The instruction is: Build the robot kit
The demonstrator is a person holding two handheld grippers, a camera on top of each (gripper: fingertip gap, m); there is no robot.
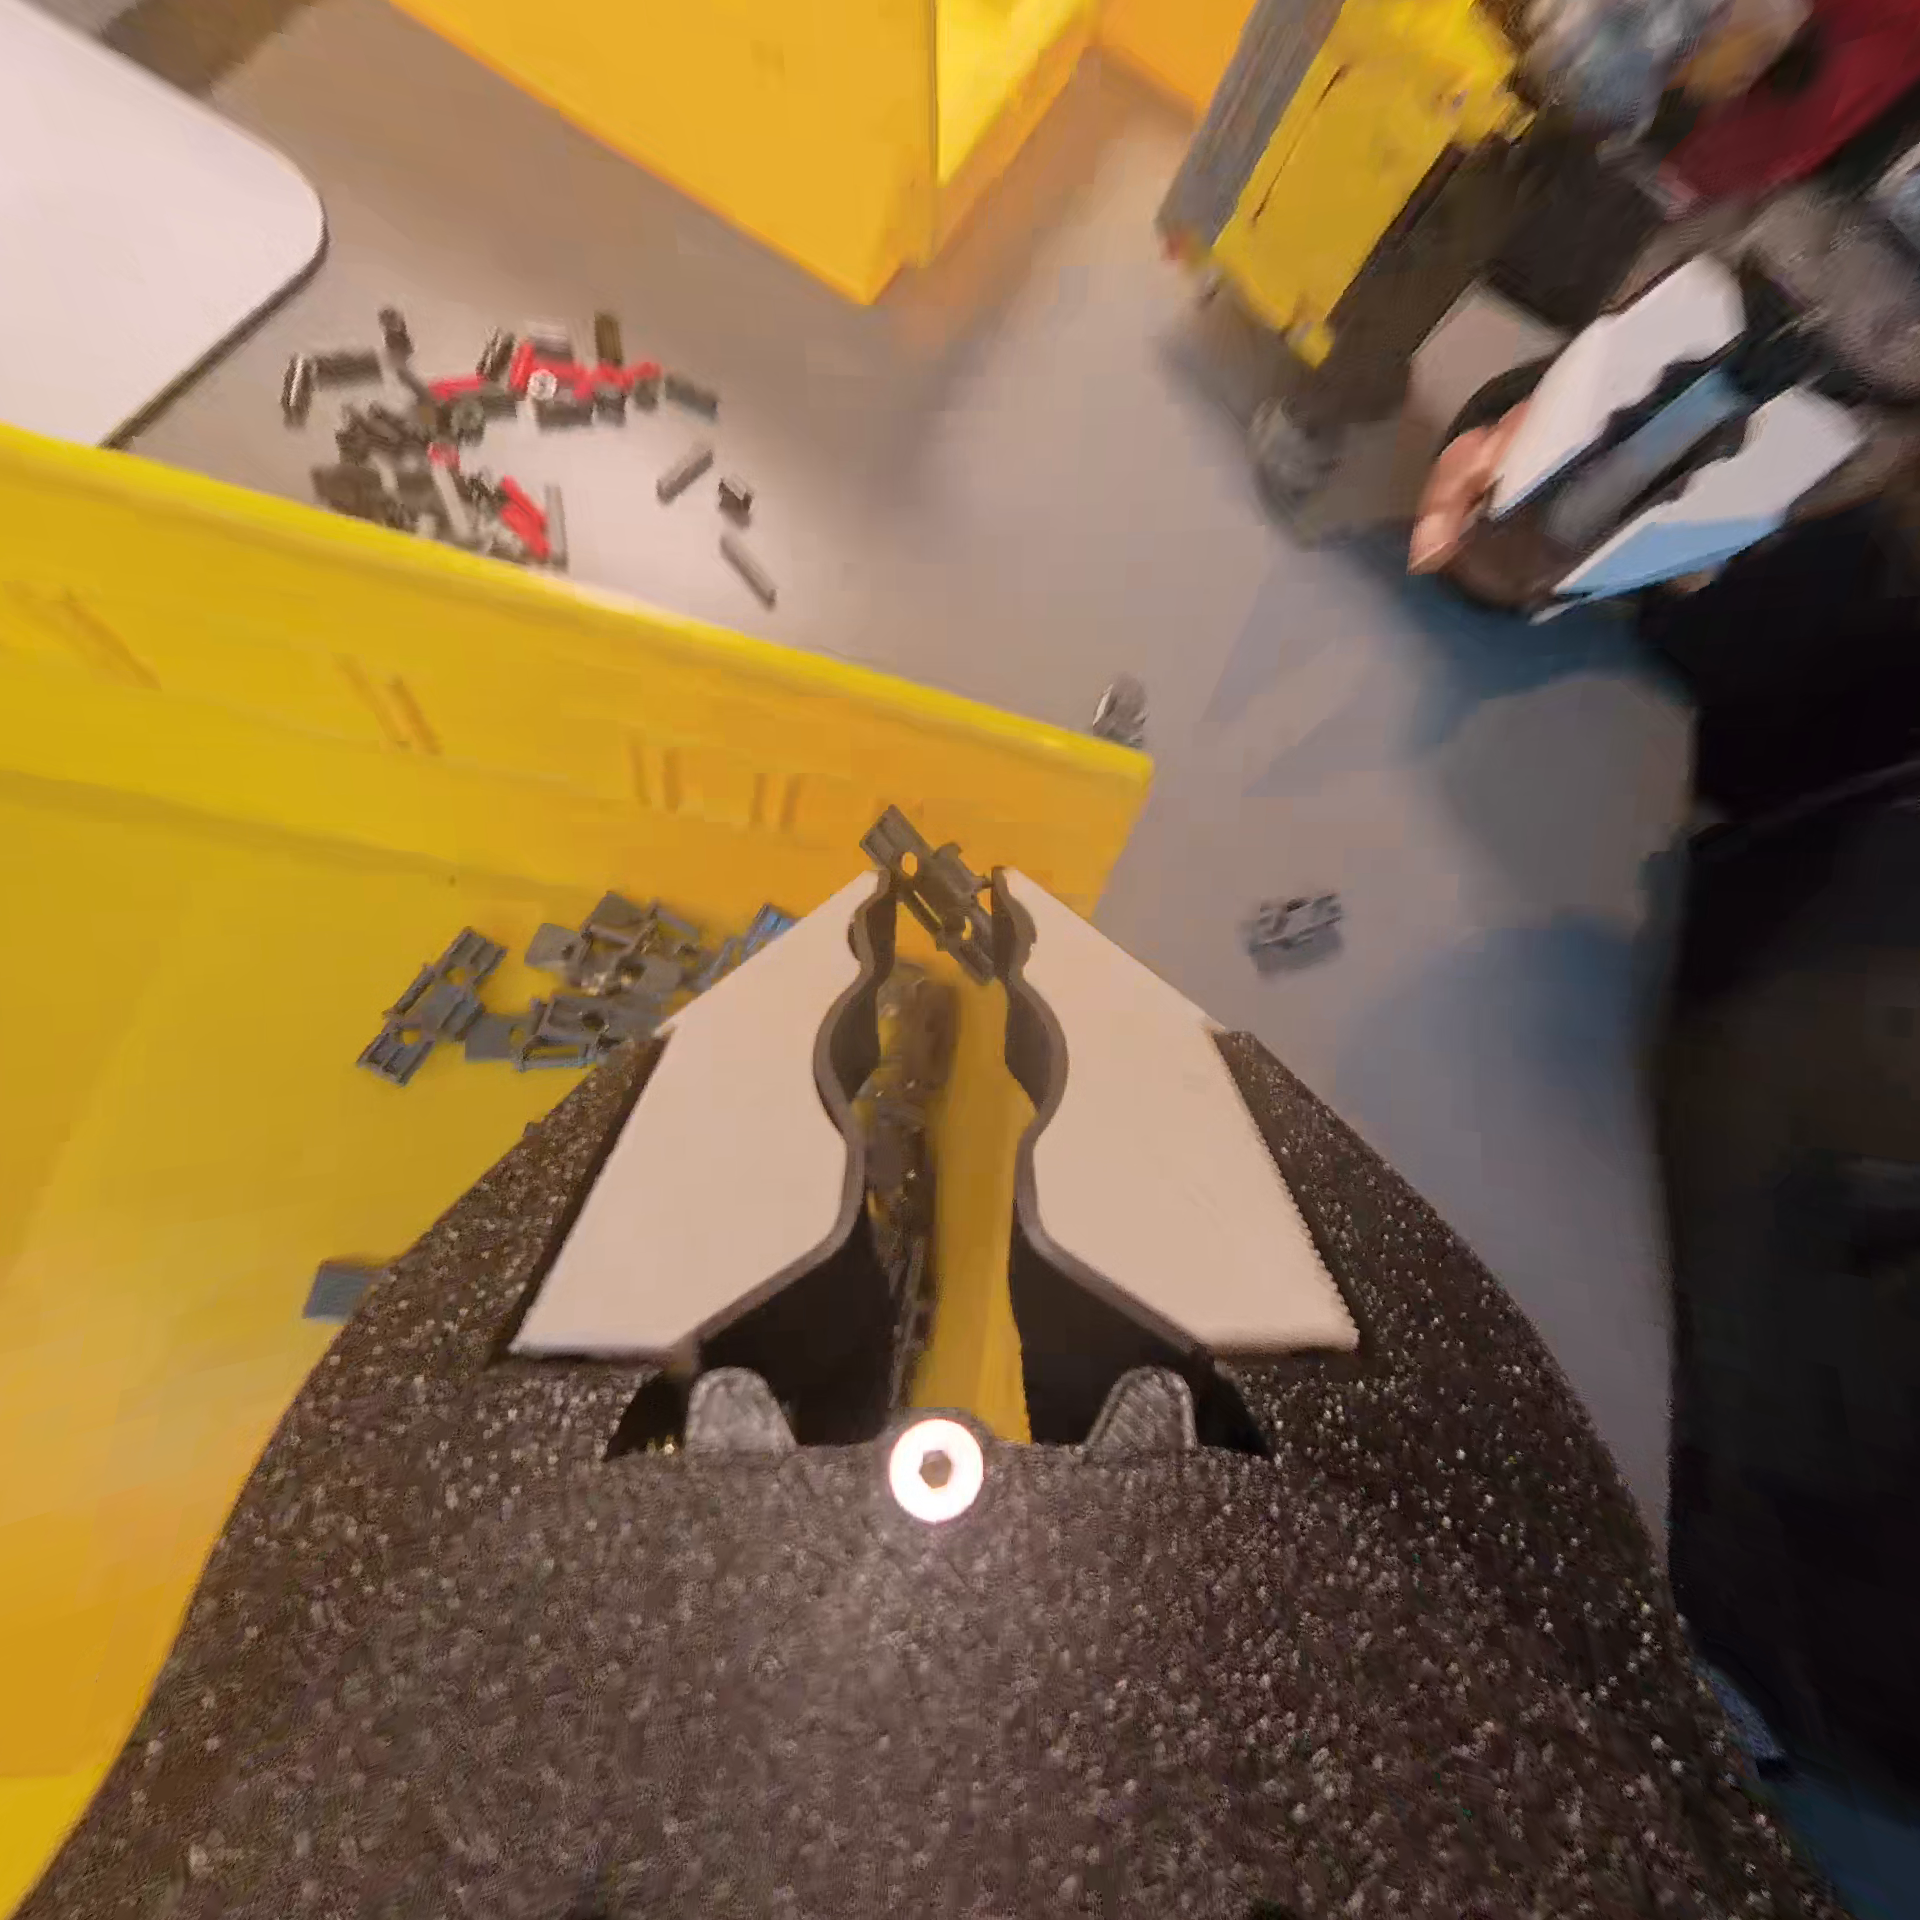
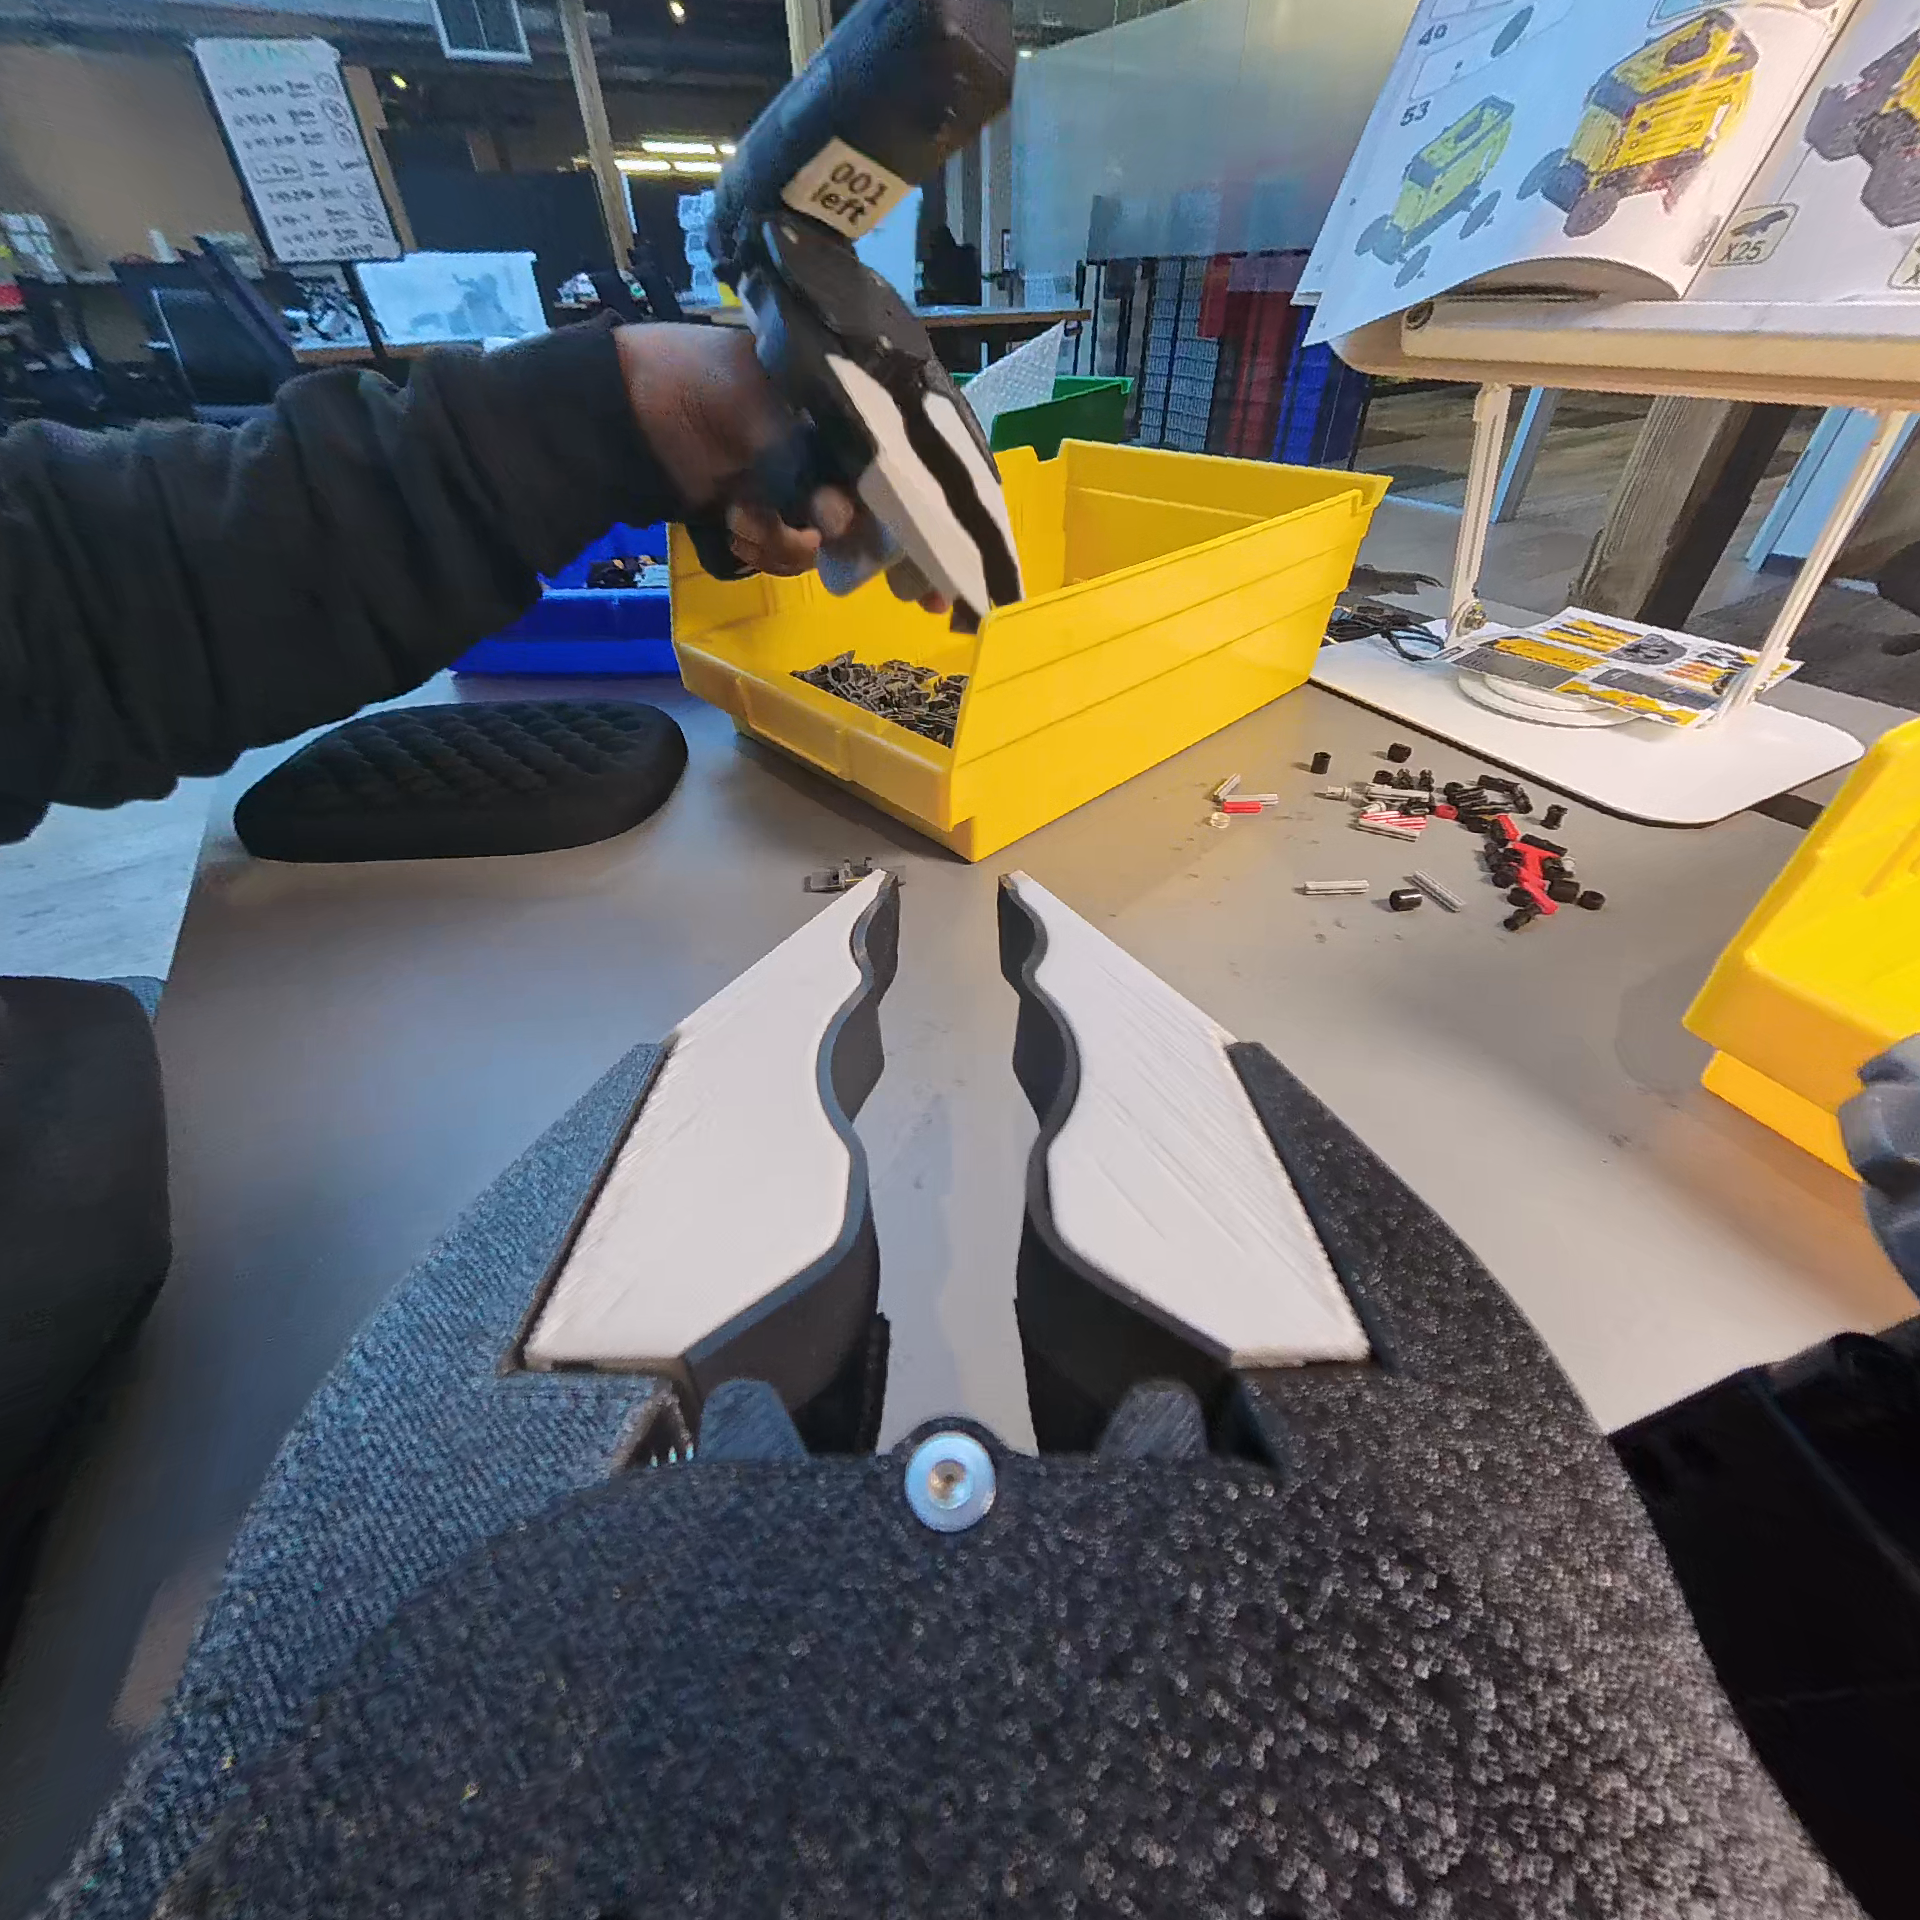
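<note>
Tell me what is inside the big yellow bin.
The yellow bin holds a heap of small dark grey plastic pieces. Its front wall hides the rest of the floor. The left tongs grip one piece above it.

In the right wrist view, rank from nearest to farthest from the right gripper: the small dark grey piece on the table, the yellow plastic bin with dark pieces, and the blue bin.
1. Small dark grey piece, on the grey table just beside the left fingertip of the right gripper.
2. Yellow plastic bin with dark pieces, straight ahead.
3. Blue bin, behind it, to the left.
</note>
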